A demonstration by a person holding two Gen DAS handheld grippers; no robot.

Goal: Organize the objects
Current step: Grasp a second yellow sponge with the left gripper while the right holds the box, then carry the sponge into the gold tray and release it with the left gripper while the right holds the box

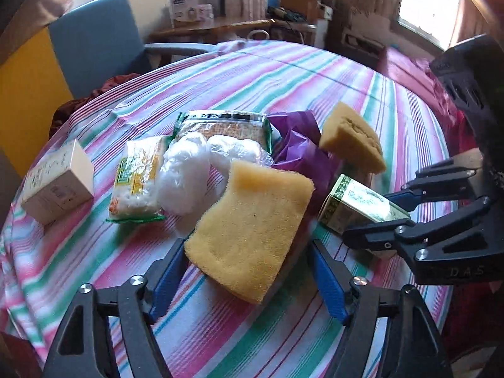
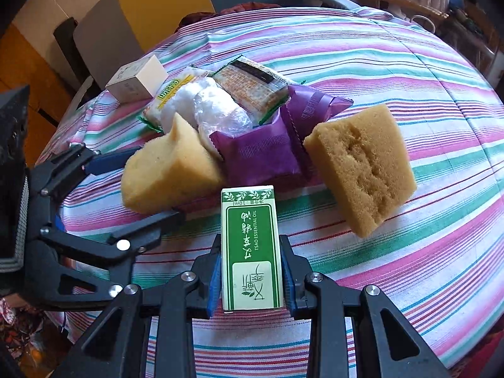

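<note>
My right gripper is shut on a green and white essential oil box, held just above the striped tablecloth; the box also shows in the left wrist view. My left gripper is open, its blue fingers either side of a yellow sponge, which also shows in the right wrist view. A second, browner sponge lies tilted to the right. Purple packets, white plastic bundles and snack packets lie piled behind.
A small white carton stands at the table's left edge. A blue chair and a cluttered desk are beyond the table. Red bedding lies to the right.
</note>
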